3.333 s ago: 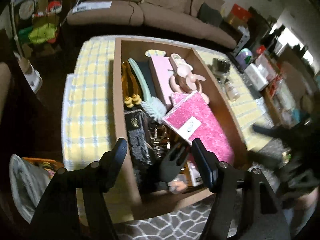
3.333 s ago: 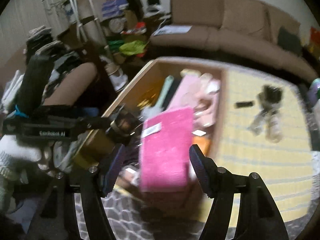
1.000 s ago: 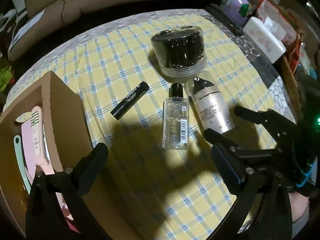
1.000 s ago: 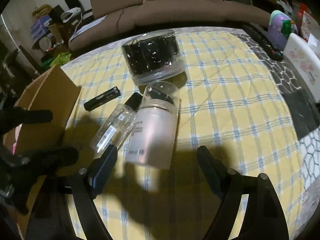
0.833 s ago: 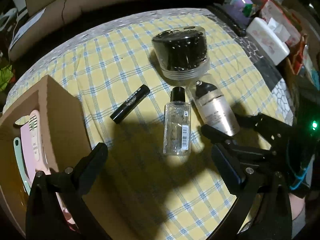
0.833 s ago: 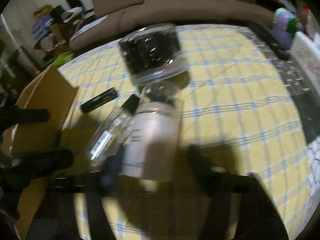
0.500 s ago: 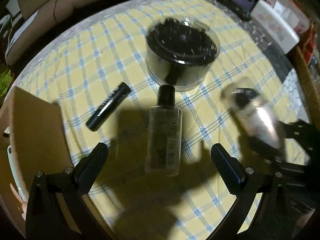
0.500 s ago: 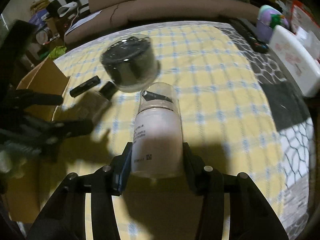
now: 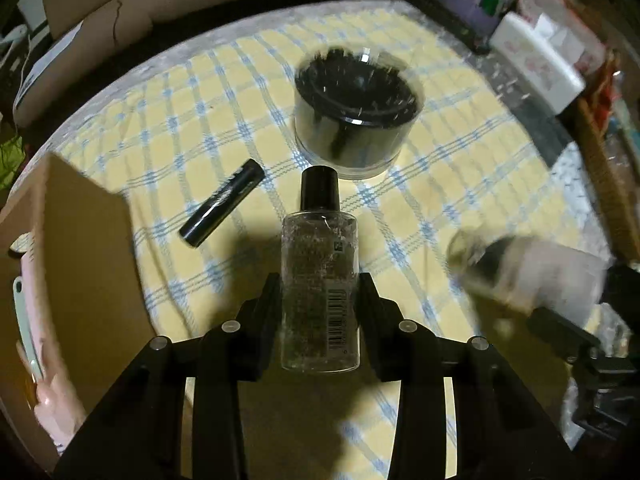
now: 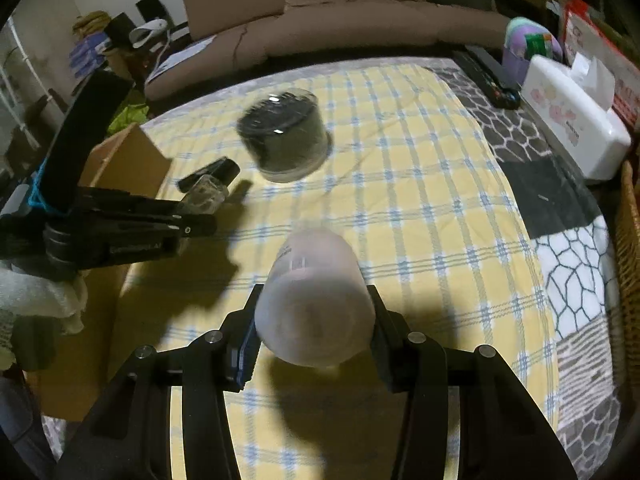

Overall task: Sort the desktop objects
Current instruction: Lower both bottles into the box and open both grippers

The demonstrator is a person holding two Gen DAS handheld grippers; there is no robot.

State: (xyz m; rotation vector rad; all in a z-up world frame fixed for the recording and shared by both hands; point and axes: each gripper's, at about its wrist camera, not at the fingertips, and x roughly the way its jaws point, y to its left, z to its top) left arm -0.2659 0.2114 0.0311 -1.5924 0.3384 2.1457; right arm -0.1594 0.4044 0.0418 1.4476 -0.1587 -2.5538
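My left gripper (image 9: 319, 300) is shut on a clear bottle with a black cap (image 9: 319, 280), its cap pointing away from me. My right gripper (image 10: 314, 320) is shut on a frosted white bottle (image 10: 316, 304) and holds it above the yellow checked cloth (image 10: 420, 216), base toward the camera. That white bottle shows blurred in the left wrist view (image 9: 528, 272). The left gripper and clear bottle show in the right wrist view (image 10: 204, 196). A black tube (image 9: 222, 208) and a round clear tub of black clips (image 9: 356, 112) lie on the cloth.
A cardboard box (image 9: 80, 272) with pink and green items stands at the left. A white tissue box (image 10: 576, 120) and a purple container (image 10: 528, 44) sit at the far right, beside a wicker basket (image 10: 630, 264). A brown sofa (image 10: 320, 12) is behind.
My left gripper has closed on the clear bottle. My right gripper has lifted the white bottle and tipped it so its base faces the camera.
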